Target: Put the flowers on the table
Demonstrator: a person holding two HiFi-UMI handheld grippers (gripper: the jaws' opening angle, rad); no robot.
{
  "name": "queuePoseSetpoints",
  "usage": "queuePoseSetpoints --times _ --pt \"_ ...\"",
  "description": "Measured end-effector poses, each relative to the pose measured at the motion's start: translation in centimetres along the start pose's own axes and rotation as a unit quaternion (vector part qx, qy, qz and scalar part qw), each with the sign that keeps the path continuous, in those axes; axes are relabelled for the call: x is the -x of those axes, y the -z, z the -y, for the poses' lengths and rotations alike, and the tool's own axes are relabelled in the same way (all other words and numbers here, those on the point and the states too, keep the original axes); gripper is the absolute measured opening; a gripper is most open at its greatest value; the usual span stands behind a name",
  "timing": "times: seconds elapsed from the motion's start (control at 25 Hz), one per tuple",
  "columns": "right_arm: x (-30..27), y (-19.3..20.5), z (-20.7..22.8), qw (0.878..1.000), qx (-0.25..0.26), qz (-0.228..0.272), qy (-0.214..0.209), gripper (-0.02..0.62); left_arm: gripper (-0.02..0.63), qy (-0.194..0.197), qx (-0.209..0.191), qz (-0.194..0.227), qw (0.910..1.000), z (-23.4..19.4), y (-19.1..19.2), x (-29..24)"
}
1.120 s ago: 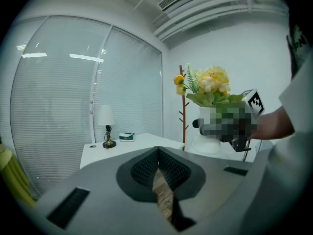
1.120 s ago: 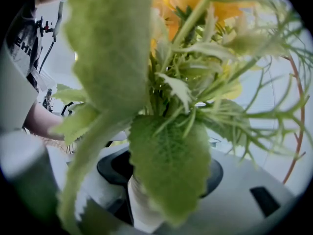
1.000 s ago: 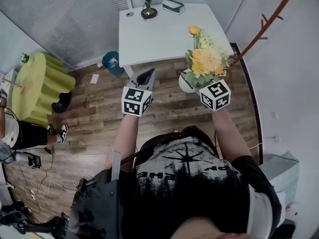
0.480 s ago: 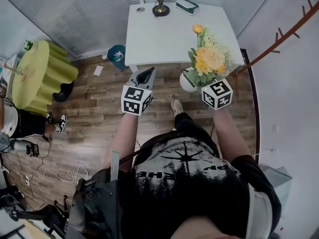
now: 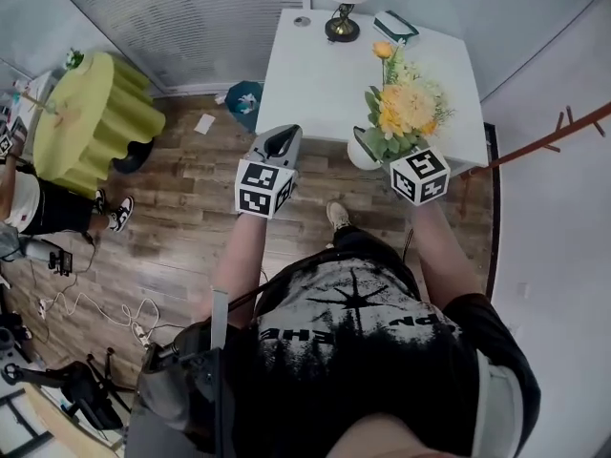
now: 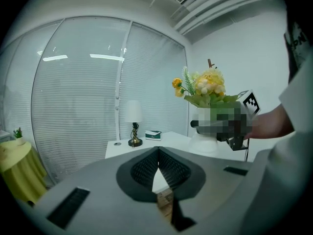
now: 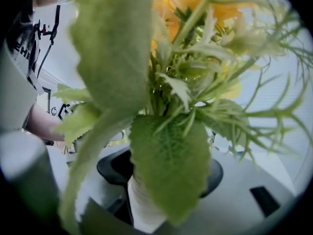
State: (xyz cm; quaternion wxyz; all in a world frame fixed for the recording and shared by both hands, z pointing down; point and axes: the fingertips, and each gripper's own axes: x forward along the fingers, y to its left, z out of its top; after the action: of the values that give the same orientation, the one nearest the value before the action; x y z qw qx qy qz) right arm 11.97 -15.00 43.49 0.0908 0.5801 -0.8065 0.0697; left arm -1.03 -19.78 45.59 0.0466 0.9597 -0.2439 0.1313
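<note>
Nearer now, the white table (image 5: 315, 74) has come up to both grippers. Left gripper (image 5: 280, 139): jaws pressed together, empty. Right gripper (image 7: 151, 195) clamps a white ribbed vase (image 5: 358, 153) of yellow-orange flowers (image 5: 401, 113) with green leaves, at the table's near edge.

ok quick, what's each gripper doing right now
left gripper: closed, nothing in it.
right gripper: closed on the vase of flowers, holding it up.
</note>
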Motion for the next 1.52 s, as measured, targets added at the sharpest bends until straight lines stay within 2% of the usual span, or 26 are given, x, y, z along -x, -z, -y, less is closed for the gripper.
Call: queuePoseSetpoints --times 0.16,0.52,0.84,1.28,1.52 --pt "-2.4 -0.4 1.5 1.000 0.005 0.006 -0.029 0.263 0.011 -0.027 0.000 0.003 0.9996 -1.5 -0.4 -1.3" --pt "-9.6 -2.4 5.1 0.994 0.034 0.011 -0.107 0.264 0.011 -0.083 0.030 -0.006 0.9960 -6.4 -1.2 -5.9" --pt "-16.3 -2.3 6.9 0.984 0.050 0.009 -0.172 0.264 0.011 -0.136 0.064 -0.023 0.9884 -10.7 -0.5 -9.0" --pt "-23.6 -0.3 6.4 0.967 0.061 0.008 -0.249 0.264 0.011 -0.188 0.085 -0.032 0.9779 -13.8 1.0 -10.7" --pt "-27.5 0.1 6.2 0.960 0.065 0.008 -0.273 0.264 0.011 -0.204 0.102 -0.040 0.9729 -15.2 2.4 -11.1"
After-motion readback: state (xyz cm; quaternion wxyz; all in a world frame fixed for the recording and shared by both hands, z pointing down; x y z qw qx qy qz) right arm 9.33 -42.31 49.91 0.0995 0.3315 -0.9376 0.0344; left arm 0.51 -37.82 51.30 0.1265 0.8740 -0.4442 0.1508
